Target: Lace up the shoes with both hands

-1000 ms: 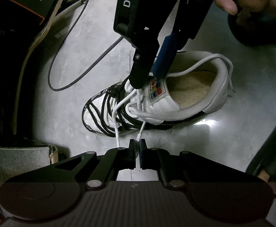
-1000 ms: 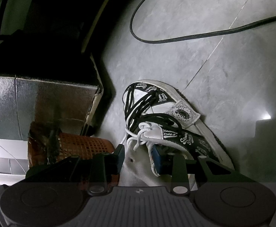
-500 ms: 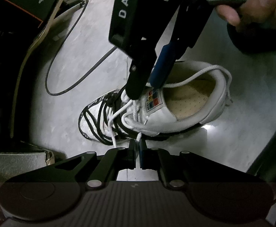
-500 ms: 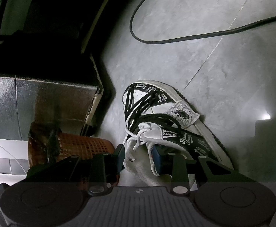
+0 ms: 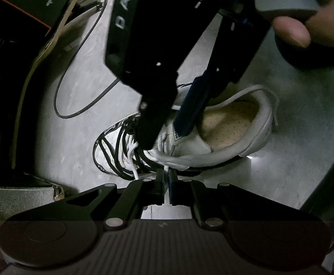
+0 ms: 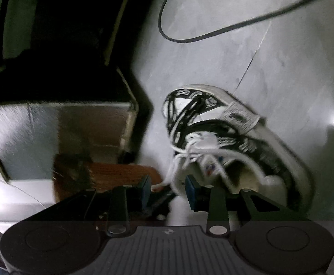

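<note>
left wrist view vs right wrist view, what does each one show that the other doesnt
Only the left wrist view shows the right gripper from outside, fingers apart over the tongue, the tan insole, the person's hand, and the left gripper shut on the white lace.

Only the right wrist view shows an orange mesh basket, a metallic panel and the grey patch on the sneaker's side.

Both show the black-and-white sneaker, the black cable and grey floor.
</note>
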The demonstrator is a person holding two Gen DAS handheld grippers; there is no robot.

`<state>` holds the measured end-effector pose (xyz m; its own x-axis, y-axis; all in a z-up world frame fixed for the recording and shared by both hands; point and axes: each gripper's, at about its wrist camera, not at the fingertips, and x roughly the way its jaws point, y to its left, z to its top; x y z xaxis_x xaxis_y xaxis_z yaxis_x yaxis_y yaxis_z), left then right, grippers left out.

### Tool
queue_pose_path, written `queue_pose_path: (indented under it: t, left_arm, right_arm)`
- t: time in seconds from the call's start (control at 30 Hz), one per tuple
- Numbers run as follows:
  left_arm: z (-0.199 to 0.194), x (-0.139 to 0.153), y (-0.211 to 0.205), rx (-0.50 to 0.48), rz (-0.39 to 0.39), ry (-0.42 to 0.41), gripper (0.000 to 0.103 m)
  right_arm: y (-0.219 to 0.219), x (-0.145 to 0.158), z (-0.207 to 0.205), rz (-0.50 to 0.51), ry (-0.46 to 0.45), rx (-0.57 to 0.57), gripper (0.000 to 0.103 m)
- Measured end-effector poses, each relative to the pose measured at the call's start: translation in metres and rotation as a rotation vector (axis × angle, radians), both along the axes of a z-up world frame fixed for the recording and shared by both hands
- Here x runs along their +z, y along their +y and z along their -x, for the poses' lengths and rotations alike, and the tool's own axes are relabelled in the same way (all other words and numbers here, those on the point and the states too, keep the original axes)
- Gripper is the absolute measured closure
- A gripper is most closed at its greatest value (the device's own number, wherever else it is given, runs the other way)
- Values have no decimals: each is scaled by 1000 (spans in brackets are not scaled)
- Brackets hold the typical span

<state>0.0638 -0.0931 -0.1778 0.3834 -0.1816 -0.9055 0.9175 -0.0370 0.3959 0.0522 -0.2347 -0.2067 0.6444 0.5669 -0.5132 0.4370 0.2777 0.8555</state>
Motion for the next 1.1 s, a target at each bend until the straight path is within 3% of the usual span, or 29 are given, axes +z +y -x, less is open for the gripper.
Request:
queue_pose_path:
  t: [0.17, 0.33, 0.47, 0.53, 0.6, 1.1]
  left_arm:
    - [-1, 1, 1, 9, 10, 3, 99]
    - [-1, 1, 1, 14, 17, 4, 99]
    - [-1, 1, 2, 23, 24, 5, 99]
    - [-1, 1, 2, 29, 29, 7, 99]
    - [-1, 1, 2, 30, 31, 8, 99]
    - [-2, -2, 0, 35, 38, 15, 102]
  right_arm:
    - [-4, -15, 8, -104, 74, -120, 67]
    - [2, -16, 7, -110, 95, -147, 67]
    - [4, -17, 7, -96, 123, -161, 77]
    - [3, -21, 10, -116, 143, -200, 87]
    - [4, -24, 11, -128, 154, -219, 90]
    - [6, -24, 10, -129, 186, -234, 85]
